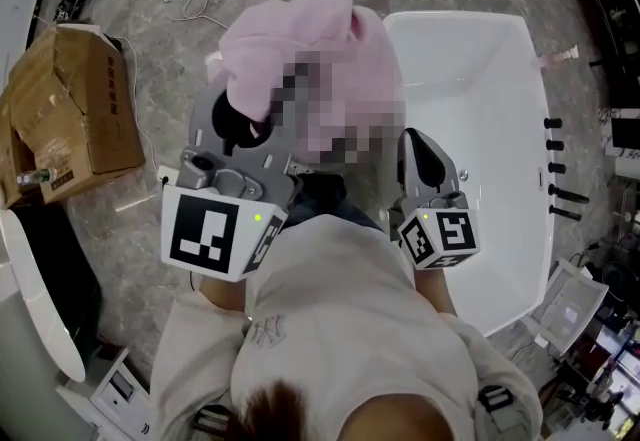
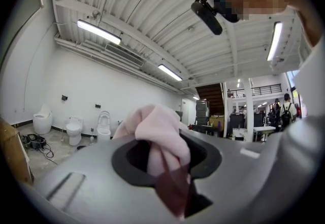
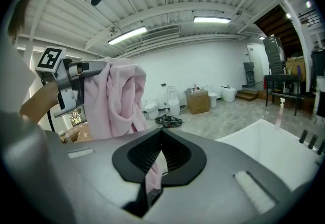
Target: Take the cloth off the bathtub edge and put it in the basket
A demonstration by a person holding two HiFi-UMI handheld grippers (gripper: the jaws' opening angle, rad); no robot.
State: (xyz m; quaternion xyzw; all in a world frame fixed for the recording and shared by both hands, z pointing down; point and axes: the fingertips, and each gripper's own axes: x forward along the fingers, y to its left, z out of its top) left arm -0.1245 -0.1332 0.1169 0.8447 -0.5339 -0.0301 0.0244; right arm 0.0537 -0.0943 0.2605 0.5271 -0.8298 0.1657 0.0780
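My left claw (image 2: 163, 153) is clamped on the bunched, soft pink cloth (image 1: 292, 41), right claw (image 3: 161, 135) nipping only a trailing fold, which could slip free if I spread them.

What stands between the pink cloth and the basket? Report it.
Cannot tell: no basket shows in any view. Nothing stands between grippers and pink cloth: left gripper and right gripper both clamp it beside the bathtub.
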